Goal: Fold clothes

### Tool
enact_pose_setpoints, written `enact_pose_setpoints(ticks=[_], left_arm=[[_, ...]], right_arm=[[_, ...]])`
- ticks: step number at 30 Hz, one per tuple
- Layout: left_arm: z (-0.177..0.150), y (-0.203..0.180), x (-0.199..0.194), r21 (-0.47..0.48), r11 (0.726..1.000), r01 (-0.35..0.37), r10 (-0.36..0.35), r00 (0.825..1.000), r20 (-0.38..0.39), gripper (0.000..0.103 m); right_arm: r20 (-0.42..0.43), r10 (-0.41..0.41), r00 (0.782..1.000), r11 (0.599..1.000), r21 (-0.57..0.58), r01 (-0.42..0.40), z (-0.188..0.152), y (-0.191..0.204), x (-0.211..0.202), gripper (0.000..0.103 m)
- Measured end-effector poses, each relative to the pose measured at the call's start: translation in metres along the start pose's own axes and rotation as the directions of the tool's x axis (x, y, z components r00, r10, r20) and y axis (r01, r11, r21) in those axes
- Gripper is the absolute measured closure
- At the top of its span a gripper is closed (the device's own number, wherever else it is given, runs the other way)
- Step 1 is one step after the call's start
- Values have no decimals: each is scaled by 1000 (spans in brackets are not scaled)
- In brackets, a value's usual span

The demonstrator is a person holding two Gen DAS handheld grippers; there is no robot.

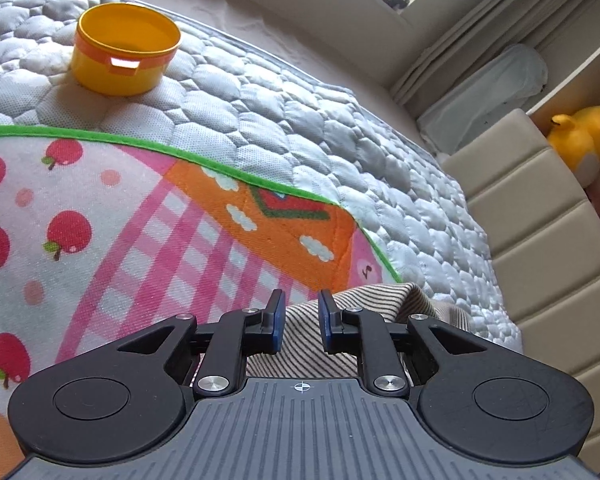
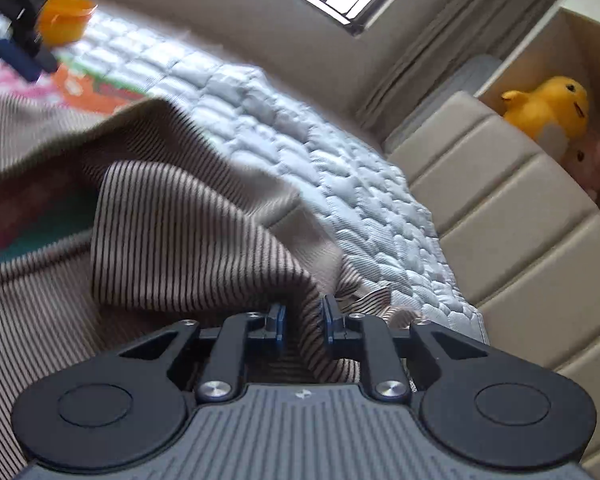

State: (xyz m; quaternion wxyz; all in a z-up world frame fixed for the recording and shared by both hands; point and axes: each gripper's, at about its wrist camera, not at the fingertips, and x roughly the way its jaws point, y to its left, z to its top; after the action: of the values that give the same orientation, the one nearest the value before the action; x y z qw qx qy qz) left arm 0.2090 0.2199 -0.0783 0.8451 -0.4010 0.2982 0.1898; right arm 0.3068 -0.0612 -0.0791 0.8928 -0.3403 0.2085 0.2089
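Left wrist view: left gripper [image 1: 301, 312] hanging low over the near corner of the apple-print play mat [image 1: 112, 216], jaws standing narrow, a slim gap between the blue pads. Striped garment [image 1: 340, 320] bunching between and beneath the fingers at the mat's green-trimmed edge; pads appearing to pinch a fold of it, though contact not fully showing. Yellow tub [image 1: 126, 50] sitting well apart on the quilted cover [image 1: 300, 120], playing no part.

Right wrist view: right gripper [image 2: 303, 318] narrow as well, a ridge of the same striped cloth [image 2: 188, 232] rising between the pads and apparently being clamped. Fabric draping up and leftward in a lifted fold, rest lying slack over mat and quilt. Frame blurring, suggesting motion. Other gripper [image 2: 16, 28] showing at top left by the tub.

Judging step: gripping an edge in each claw, mid-fold. Next calling for carrying the lifted edge across flat, keeping tension even, releasing only once aligned.
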Motion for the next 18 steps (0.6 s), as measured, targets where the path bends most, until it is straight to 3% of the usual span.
enact_pose_setpoints(ticks=[3, 5, 7, 11, 14, 16, 18], left_arm=[[-2, -2, 2, 9, 1000, 23, -23, 1000, -19, 84], [-4, -7, 2, 25, 999, 39, -39, 999, -28, 83], [-7, -12, 1, 52, 997, 51, -49, 998, -29, 74], [-14, -24, 0, 121, 990, 72, -68, 997, -41, 59], [-23, -37, -2, 214, 974, 73, -63, 997, -51, 45], [-35, -49, -5, 319, 946, 64, -45, 997, -66, 31], [-52, -65, -11, 460, 887, 44, -3, 996, -88, 25]], right_arm=[[-11, -172, 985, 976, 130, 172, -14, -52, -7, 90], [-86, -251, 964, 936, 233, 265, -34, -96, -6, 90], [-167, -296, 941, 885, 324, 336, -59, -133, -7, 91], [-302, -277, 912, 816, 427, 389, -120, -171, -13, 91], [-321, -208, 924, 800, 488, 350, -154, -175, -28, 89], [-307, -158, 938, 809, 504, 301, -164, -170, -46, 75], [-261, -88, 961, 851, 481, 209, -165, -161, -69, 40]])
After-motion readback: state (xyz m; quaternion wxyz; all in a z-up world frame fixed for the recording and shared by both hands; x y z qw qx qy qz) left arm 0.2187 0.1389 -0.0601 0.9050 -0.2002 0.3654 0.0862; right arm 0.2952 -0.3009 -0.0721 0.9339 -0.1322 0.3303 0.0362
